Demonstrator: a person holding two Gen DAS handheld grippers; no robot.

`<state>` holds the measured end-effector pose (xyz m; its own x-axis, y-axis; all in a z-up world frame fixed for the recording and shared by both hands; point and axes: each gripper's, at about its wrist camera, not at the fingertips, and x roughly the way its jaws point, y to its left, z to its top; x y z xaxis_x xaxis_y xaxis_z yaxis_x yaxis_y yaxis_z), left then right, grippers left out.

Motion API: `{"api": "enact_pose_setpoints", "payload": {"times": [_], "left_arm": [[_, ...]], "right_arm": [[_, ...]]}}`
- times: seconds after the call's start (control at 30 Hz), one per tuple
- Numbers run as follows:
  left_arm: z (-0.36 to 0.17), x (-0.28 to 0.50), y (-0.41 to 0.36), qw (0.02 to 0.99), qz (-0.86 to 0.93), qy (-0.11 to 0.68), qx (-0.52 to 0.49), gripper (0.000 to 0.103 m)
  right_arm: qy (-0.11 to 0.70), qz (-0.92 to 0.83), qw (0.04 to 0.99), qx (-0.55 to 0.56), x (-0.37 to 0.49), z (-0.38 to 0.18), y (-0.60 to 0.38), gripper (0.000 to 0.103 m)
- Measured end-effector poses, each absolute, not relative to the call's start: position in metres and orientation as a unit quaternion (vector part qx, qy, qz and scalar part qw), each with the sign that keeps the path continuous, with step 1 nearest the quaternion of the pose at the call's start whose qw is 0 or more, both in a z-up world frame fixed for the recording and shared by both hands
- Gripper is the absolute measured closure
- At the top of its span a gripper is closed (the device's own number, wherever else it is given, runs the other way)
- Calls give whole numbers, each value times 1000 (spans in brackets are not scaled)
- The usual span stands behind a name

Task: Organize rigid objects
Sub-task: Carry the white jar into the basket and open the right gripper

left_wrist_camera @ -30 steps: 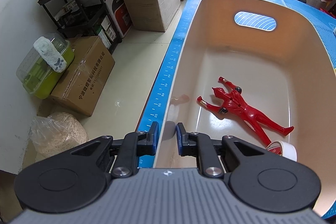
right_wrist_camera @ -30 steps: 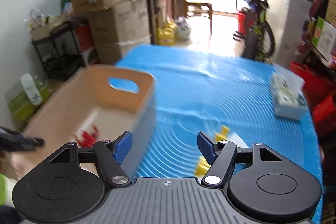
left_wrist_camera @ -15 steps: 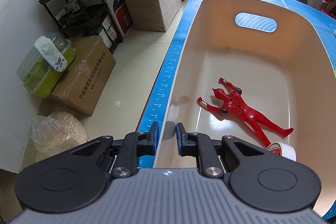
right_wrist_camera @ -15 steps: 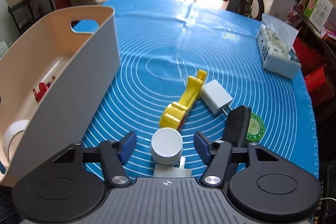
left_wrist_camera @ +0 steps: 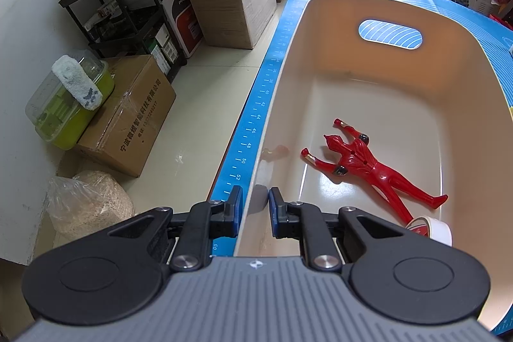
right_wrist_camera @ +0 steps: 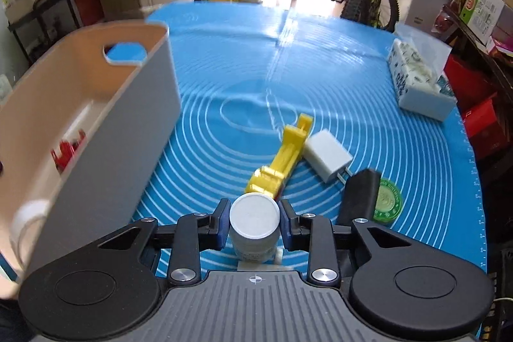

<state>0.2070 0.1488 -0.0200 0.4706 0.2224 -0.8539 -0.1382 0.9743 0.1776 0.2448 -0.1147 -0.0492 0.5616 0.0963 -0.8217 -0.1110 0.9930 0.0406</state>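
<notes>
One bin point(right_wrist_camera: 105, 130) — one red figure point(left_wrist_camera: 368, 162), one tape roll point(left_wrist_camera: 431, 228), one jar point(right_wrist_camera: 254, 221).

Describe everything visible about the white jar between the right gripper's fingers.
The white jar is a small squat cylinder with a flat, round, matte lid and a paler, glossier body, likely plastic. It stands upright on the blue mat, with the right gripper shut on its sides just below the lid. The yellow toy lies just beyond it.

I note a glossy plastic figure point(left_wrist_camera: 359, 162) in my smooth, shiny bin point(left_wrist_camera: 474, 104). My mat point(right_wrist_camera: 320, 76) looks sheeny; the jar lid point(right_wrist_camera: 254, 215) matt.
</notes>
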Motion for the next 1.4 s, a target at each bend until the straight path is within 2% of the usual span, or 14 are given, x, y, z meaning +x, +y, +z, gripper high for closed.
{"api": "enact_pose_setpoints", "payload": {"times": [0.6, 0.97, 1.4], "left_arm": [[-19, 208, 149, 858, 107, 501, 41, 84], [-17, 207, 149, 859, 104, 500, 43, 84], [-17, 208, 149, 859, 102, 500, 44, 84]], "right_arm": [[315, 119, 939, 69, 230, 25, -90, 64], [312, 186, 930, 54, 245, 22, -32, 64], [396, 215, 892, -24, 255, -16, 36, 64]]}}
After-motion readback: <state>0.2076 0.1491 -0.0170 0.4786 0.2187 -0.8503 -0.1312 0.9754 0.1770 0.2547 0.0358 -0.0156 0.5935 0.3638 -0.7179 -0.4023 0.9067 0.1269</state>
